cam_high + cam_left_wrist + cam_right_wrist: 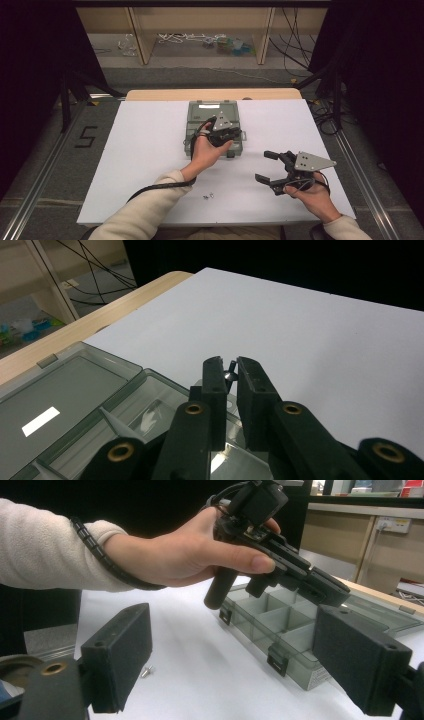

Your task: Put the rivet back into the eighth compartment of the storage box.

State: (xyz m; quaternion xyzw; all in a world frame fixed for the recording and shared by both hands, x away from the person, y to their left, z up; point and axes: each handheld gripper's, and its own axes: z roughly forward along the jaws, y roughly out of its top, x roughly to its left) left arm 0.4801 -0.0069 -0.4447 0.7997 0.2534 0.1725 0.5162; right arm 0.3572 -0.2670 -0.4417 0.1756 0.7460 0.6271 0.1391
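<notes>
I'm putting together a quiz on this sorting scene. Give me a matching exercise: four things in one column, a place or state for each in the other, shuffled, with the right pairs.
Things:
1. left gripper
2. right gripper
3. organizer box
4. loose screws

Places or states:
A. lid folded back, compartments showing
B. lying on the white table near its front edge
C. jaws wide apart, nothing between them
D. shut on a small screw, above the box

Pairs: 1-D, 2-C, 3-A, 4-B
</notes>
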